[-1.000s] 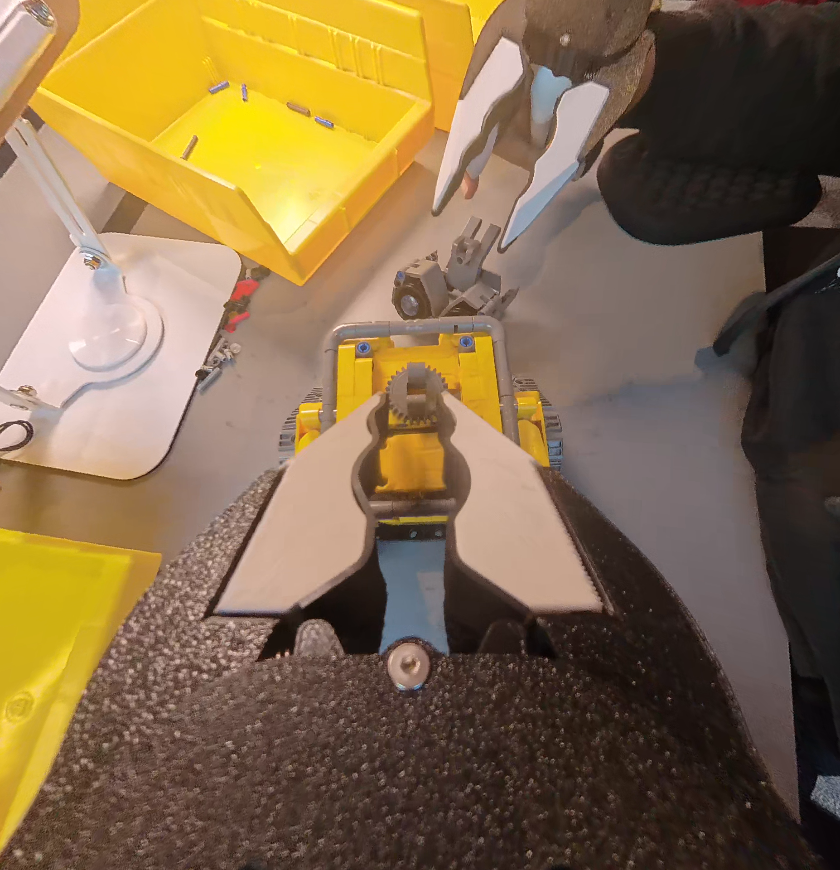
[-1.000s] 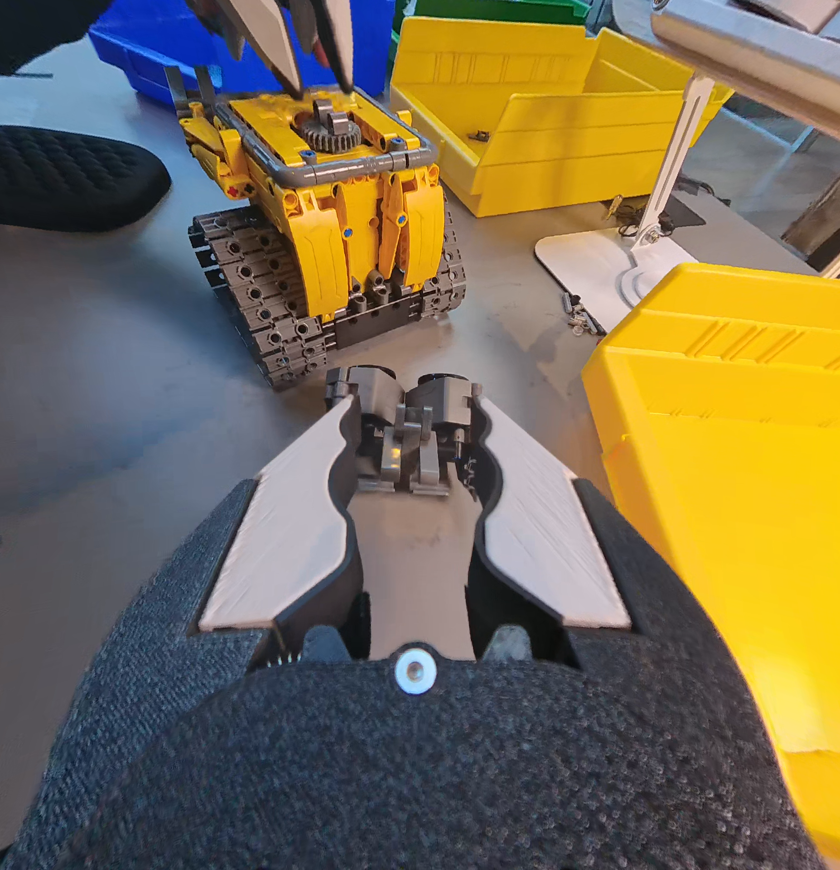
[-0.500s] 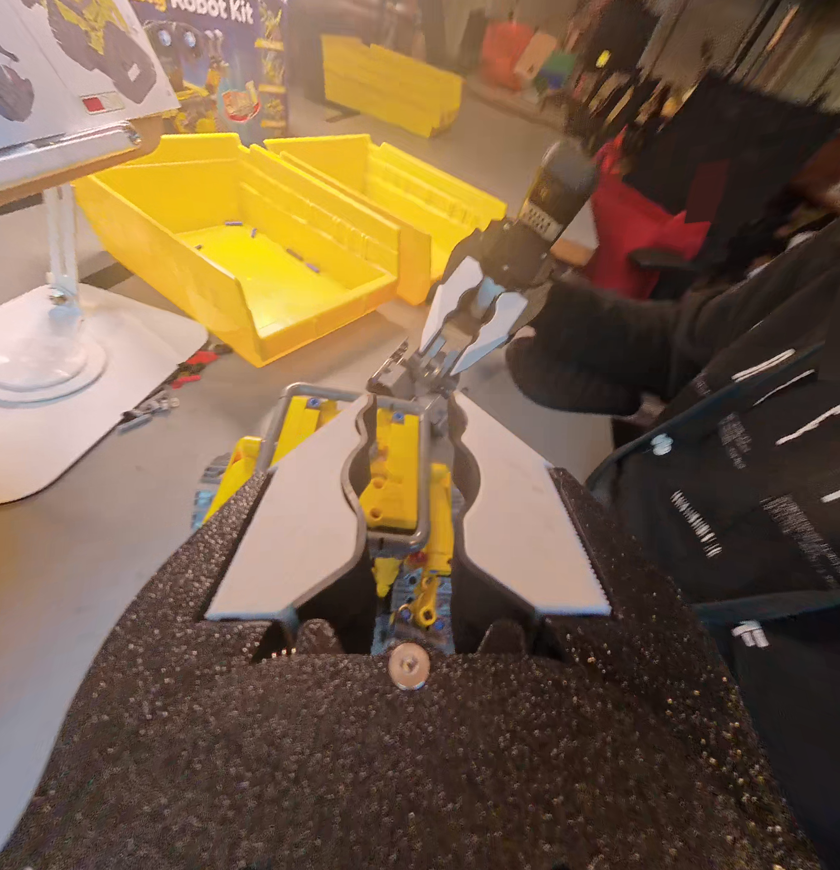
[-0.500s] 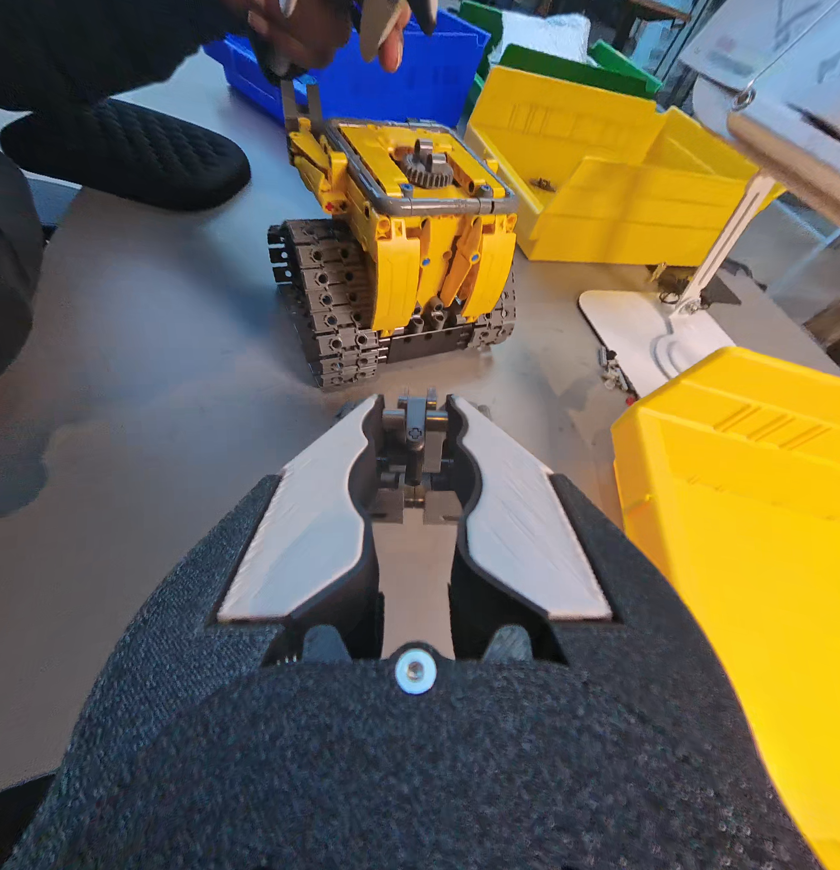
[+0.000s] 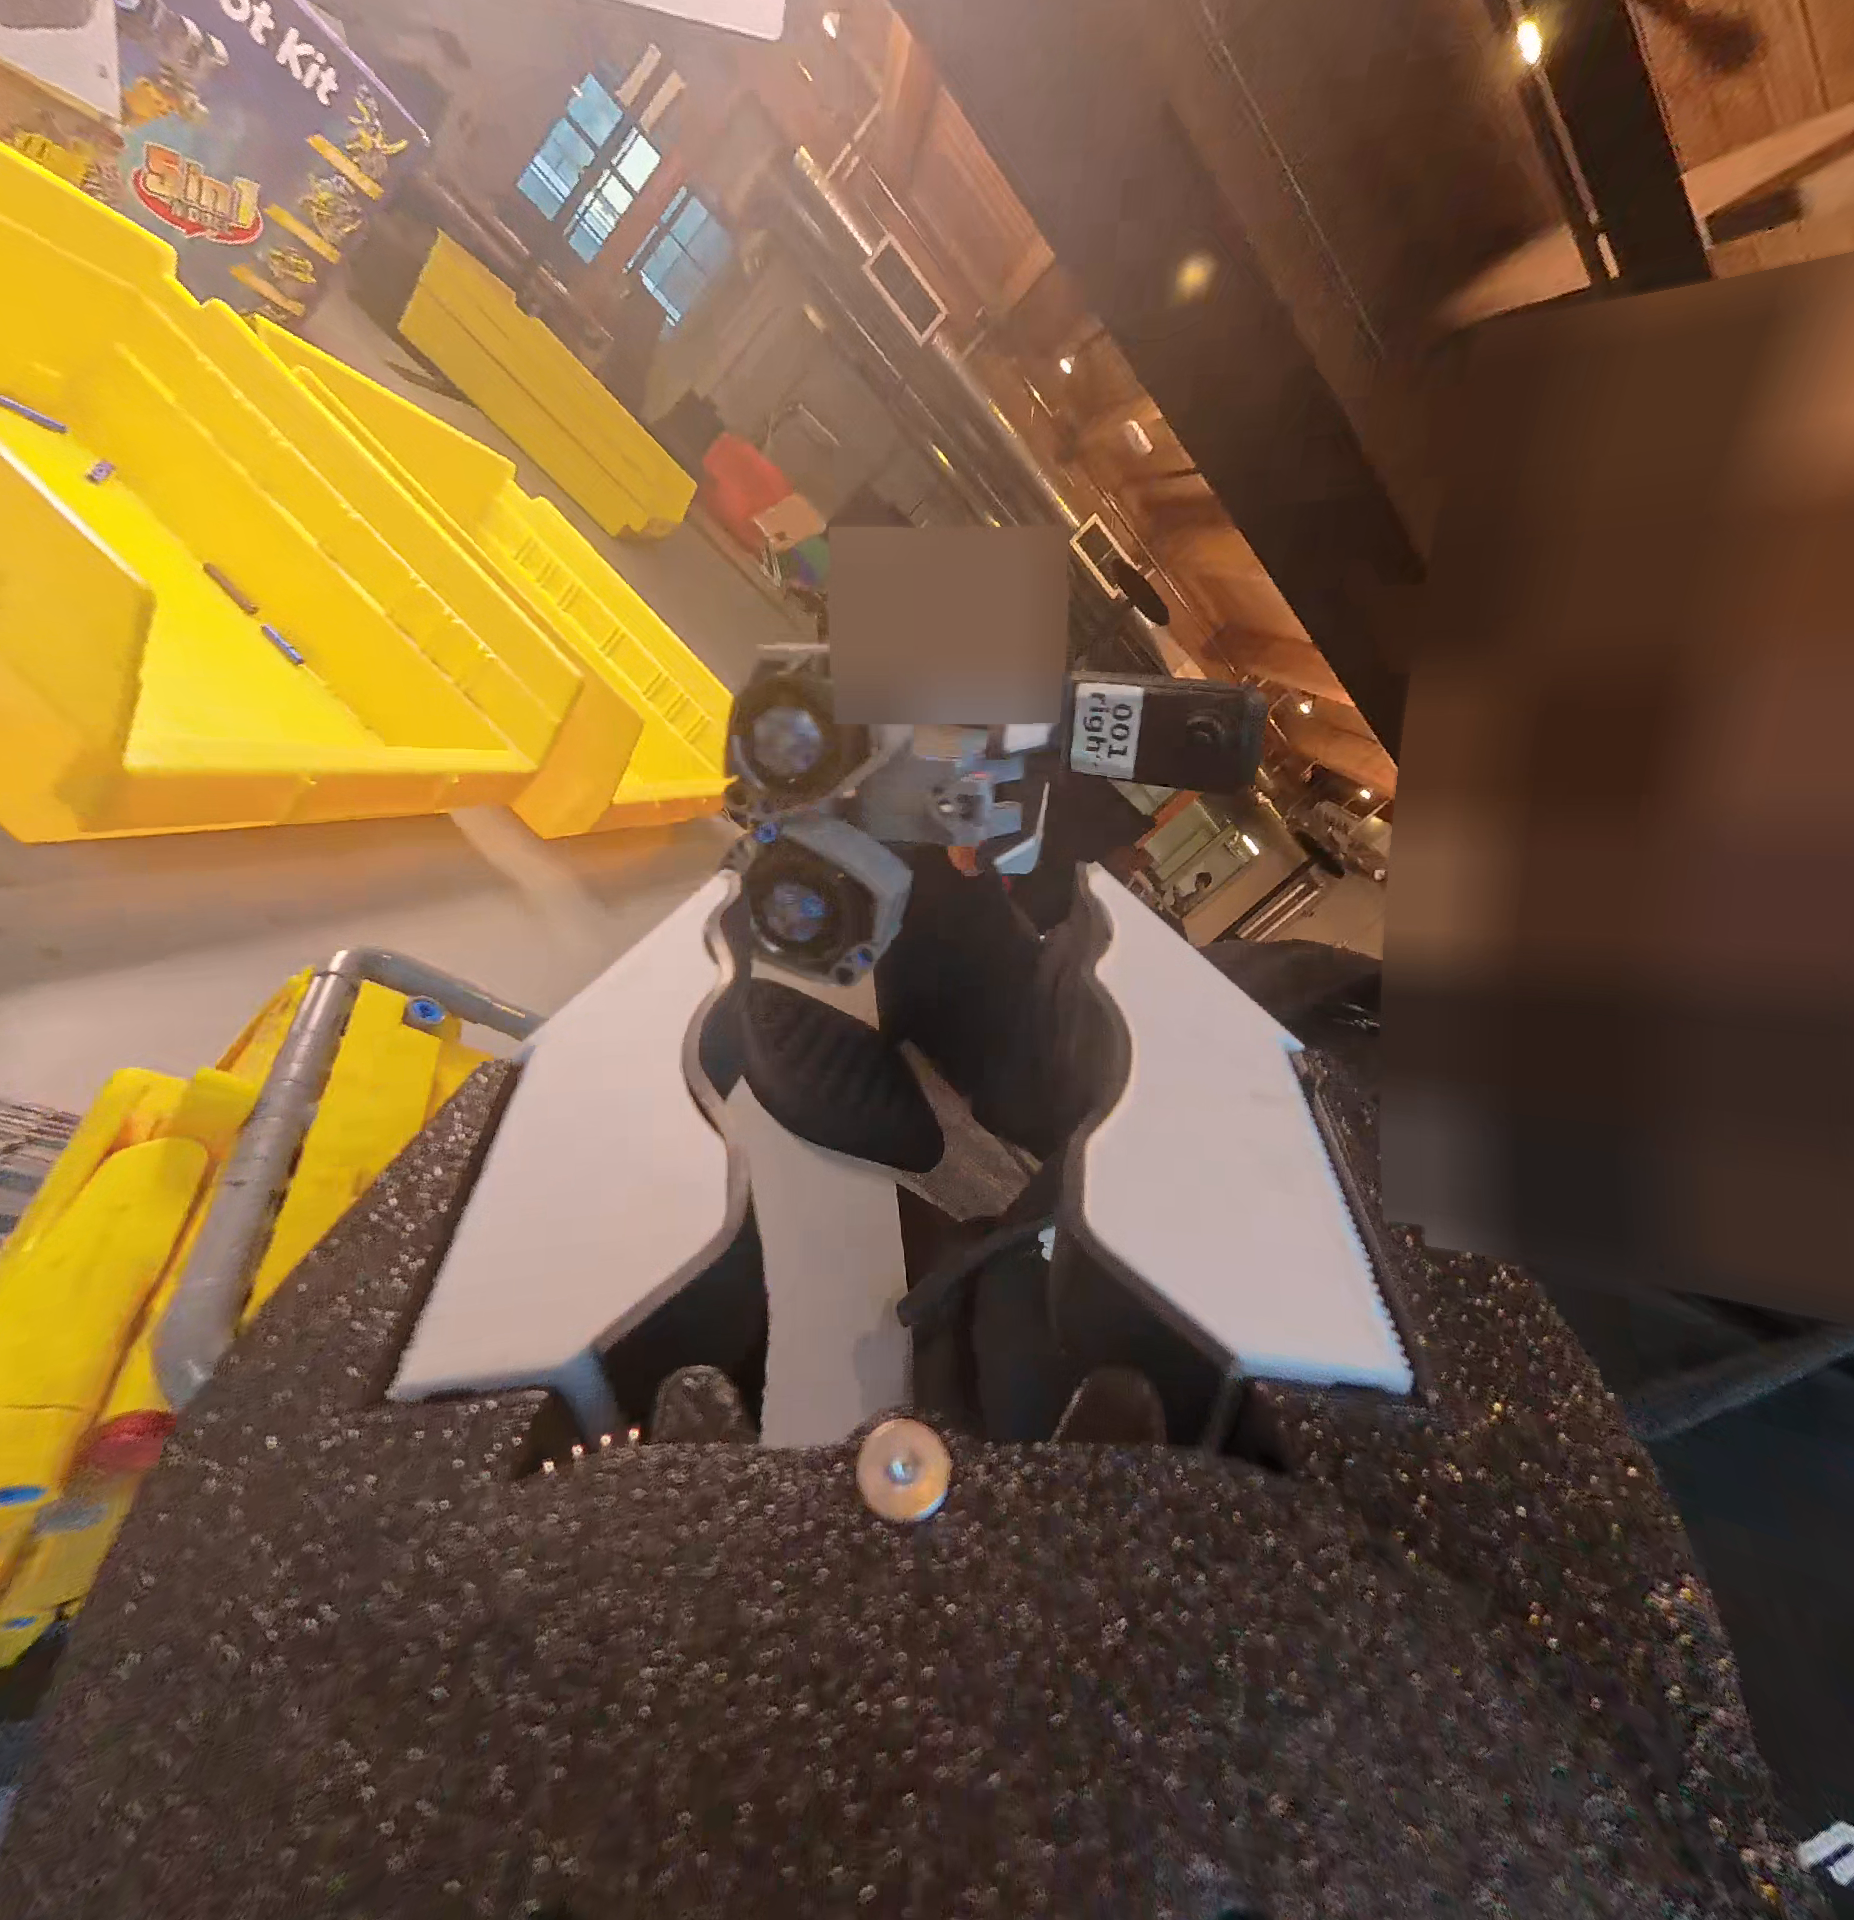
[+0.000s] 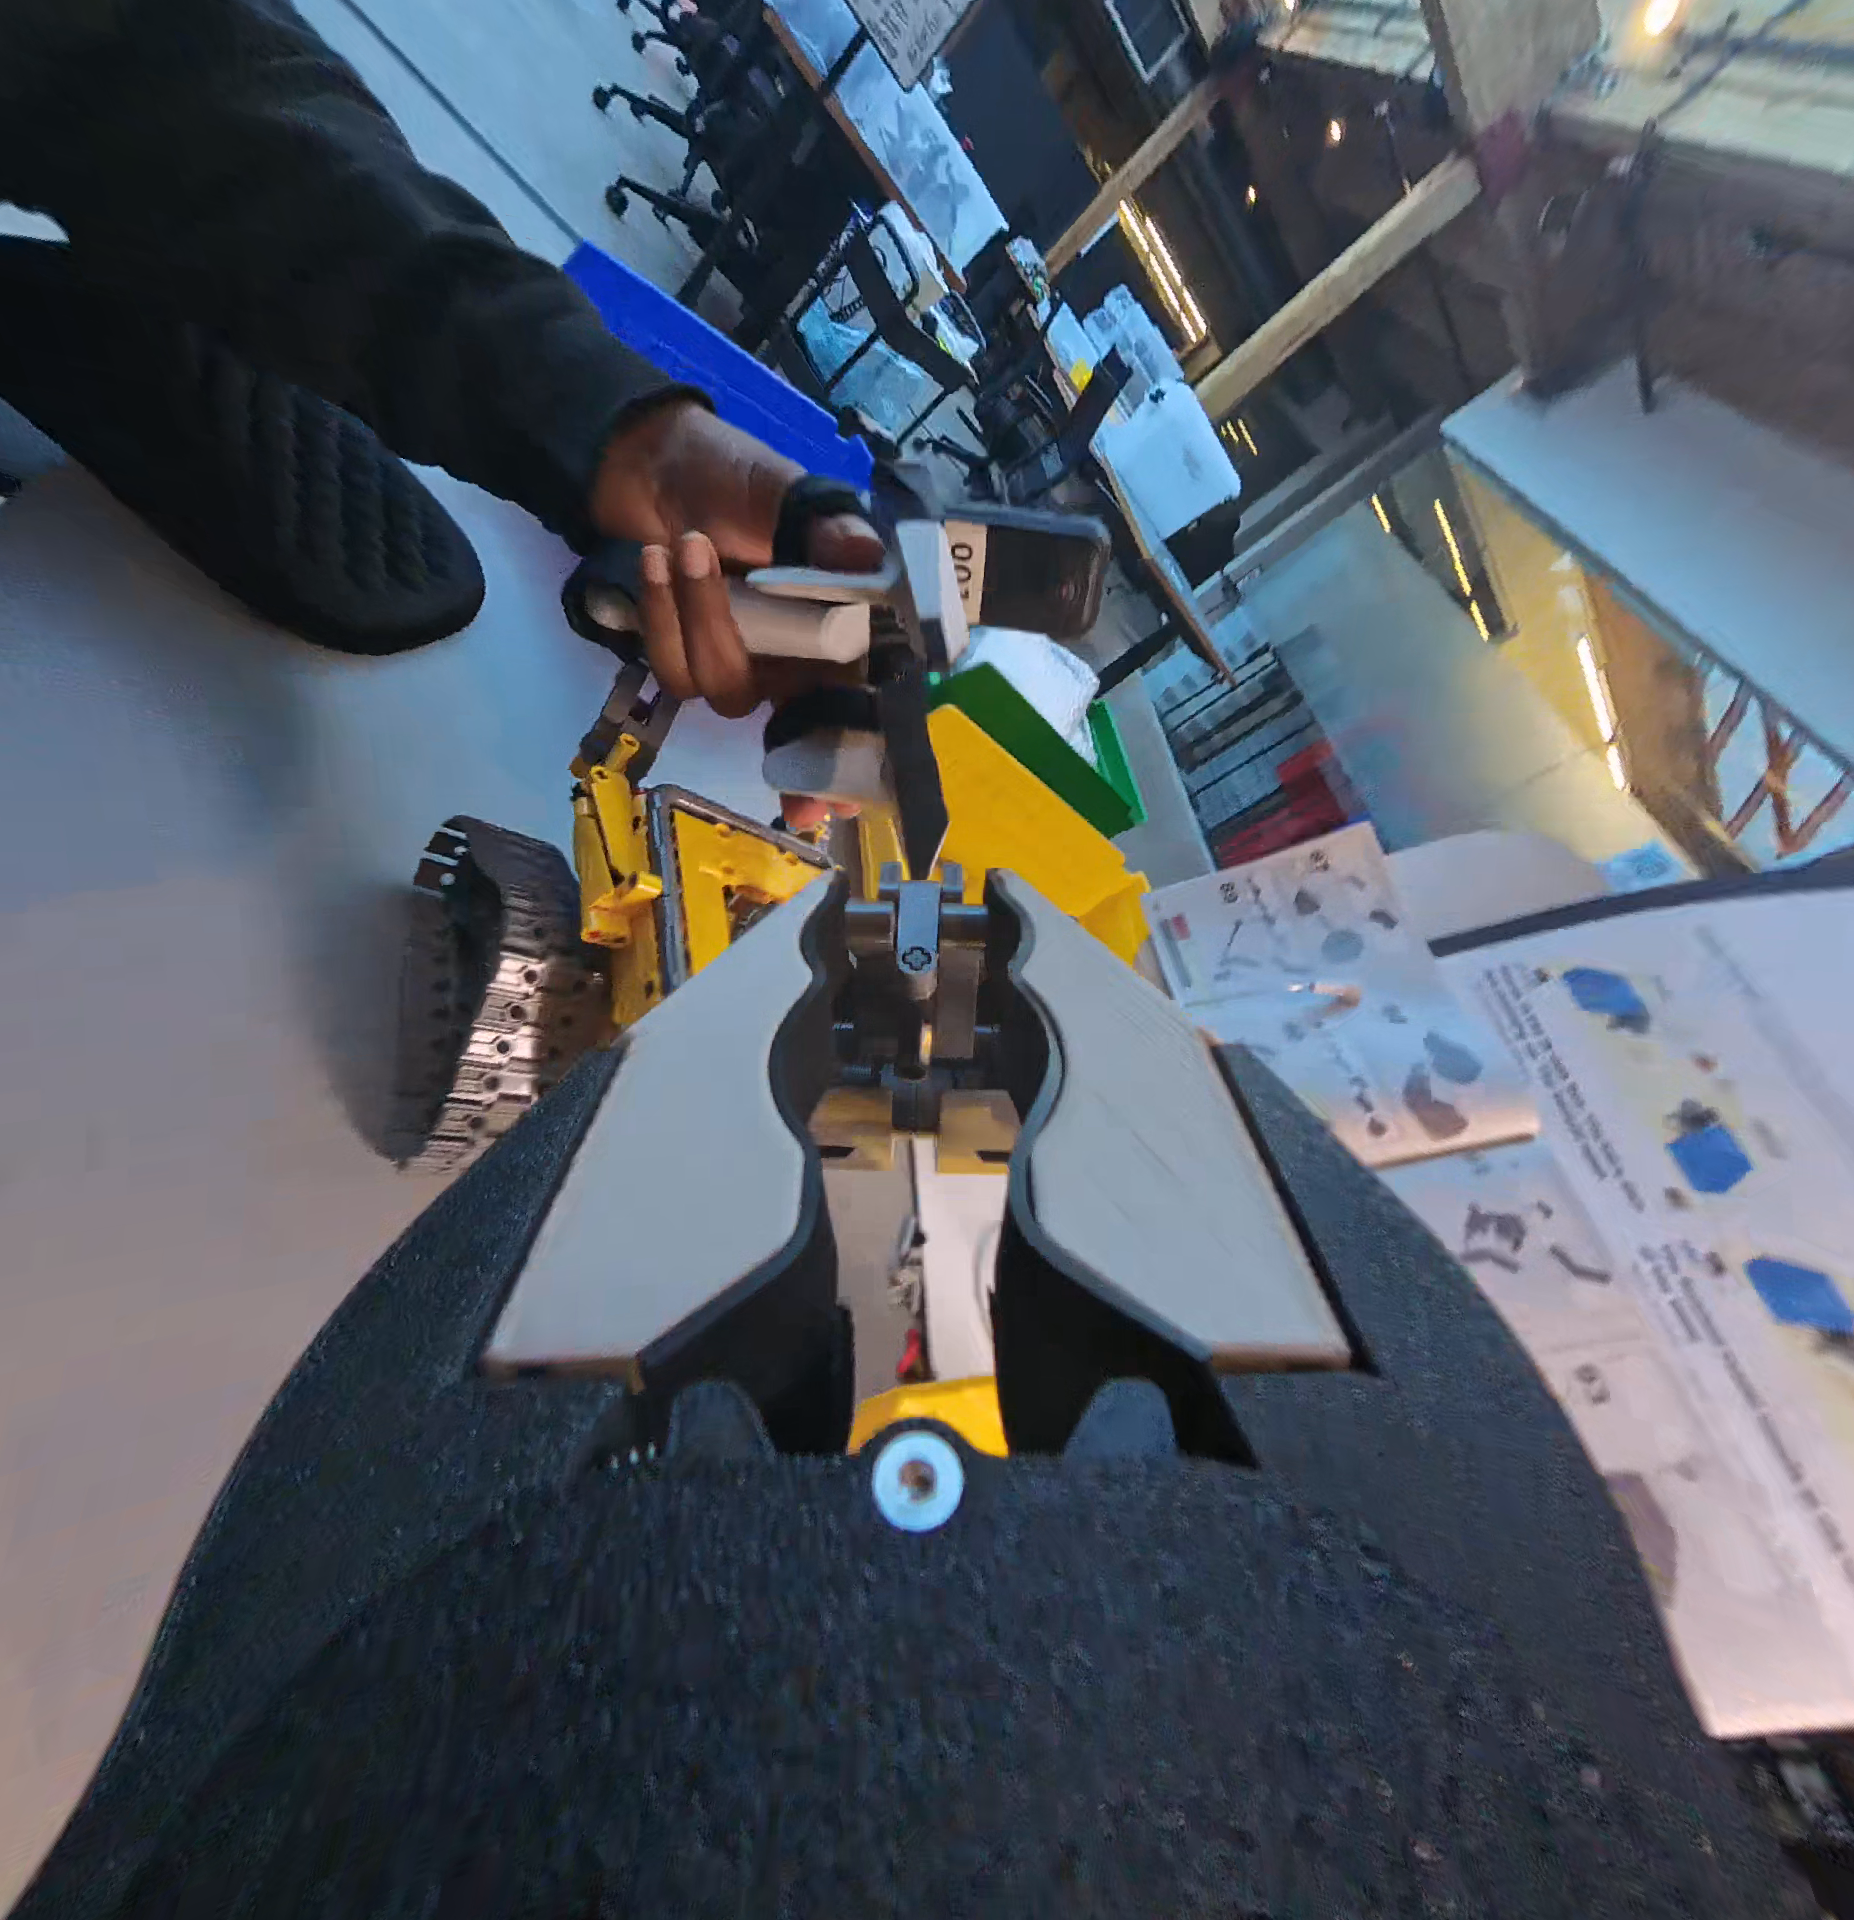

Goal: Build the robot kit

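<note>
My right gripper (image 6: 915, 896) is shut on a small grey brick-built head piece (image 6: 912, 951) and holds it in the air, tilted, just above the top of the yellow tracked toy robot (image 6: 632, 904). In the left wrist view the head piece (image 5: 809, 904) shows its two round eyes, with the right gripper (image 5: 964, 805) behind it. My left gripper (image 5: 907, 894) is open and empty, lifted beside the robot's yellow body (image 5: 175, 1195) at lower left. In the right wrist view a hand (image 6: 694, 561) holds the left gripper (image 6: 918, 790), with its tips close above the head piece.
Open yellow bins (image 5: 279, 644) with a few small pins stand on the grey table behind the robot. A blue bin (image 6: 715, 364) and a green bin (image 6: 1027, 727) lie farther back. Instruction sheets (image 6: 1525, 1195) stand at the right. A black padded rest (image 6: 310, 520) lies left. The tips of one gripper are about 8 cm away from the tips of the other. Between my left fingertips and the black padded rest (image 6: 310, 520) there is roughly 30 cm.
The right gripper closed on the head piece on the table, lifted it and tilted it toward the robot's top. The left gripper let go of the robot's top, opened and rose.
</note>
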Demonstrator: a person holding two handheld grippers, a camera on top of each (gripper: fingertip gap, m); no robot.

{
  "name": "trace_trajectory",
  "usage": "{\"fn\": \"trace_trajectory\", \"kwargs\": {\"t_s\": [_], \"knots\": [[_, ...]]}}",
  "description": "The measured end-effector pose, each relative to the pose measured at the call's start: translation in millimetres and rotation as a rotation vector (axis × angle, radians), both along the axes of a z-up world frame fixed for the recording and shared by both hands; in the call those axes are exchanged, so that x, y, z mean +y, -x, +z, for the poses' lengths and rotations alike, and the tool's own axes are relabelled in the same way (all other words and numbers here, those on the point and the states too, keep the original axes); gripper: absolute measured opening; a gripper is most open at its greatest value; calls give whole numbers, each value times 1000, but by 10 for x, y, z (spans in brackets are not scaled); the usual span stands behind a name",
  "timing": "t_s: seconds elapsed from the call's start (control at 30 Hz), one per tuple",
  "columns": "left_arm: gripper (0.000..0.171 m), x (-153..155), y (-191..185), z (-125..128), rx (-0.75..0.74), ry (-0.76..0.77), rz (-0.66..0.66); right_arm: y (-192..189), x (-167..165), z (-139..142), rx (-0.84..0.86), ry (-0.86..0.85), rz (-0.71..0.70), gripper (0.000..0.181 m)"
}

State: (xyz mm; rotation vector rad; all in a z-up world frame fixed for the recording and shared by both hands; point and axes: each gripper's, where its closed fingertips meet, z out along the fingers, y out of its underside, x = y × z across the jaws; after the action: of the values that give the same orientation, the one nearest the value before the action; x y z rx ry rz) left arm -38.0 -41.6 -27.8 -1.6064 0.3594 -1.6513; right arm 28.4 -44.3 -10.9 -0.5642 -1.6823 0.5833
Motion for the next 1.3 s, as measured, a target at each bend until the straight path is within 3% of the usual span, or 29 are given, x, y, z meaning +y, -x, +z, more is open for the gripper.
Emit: {"fn": "trace_trajectory", "kwargs": {"t_s": [0.27,0.4,0.47,0.53,0.57,0.8,0.93,1.1,1.3], "knots": [[70,110,-43,16,158,-116,-28,395,-253,122,64,-195,121,24],[74,-48,-118,58,146,-205,-188,494,-377,36,18,-272,159,25],[66,-126,-136,75,132,-241,-246,501,-417,23,4,-277,172,25],[62,-105,-120,85,143,-269,-223,491,-390,25,-6,-300,158,25],[52,-80,-102,81,166,-292,-197,484,-379,39,0,-303,152,25],[50,-26,-12,154,450,-634,7,498,-226,-22,28,-374,27,29],[50,5,49,195,685,-878,162,449,-175,-28,86,-145,12,32],[50,20,112,177,871,-1059,272,343,-68,-105,95,175,14,35],[50,76,110,106,1061,-1218,355,354,133,-225,1,534,12,60]]}}
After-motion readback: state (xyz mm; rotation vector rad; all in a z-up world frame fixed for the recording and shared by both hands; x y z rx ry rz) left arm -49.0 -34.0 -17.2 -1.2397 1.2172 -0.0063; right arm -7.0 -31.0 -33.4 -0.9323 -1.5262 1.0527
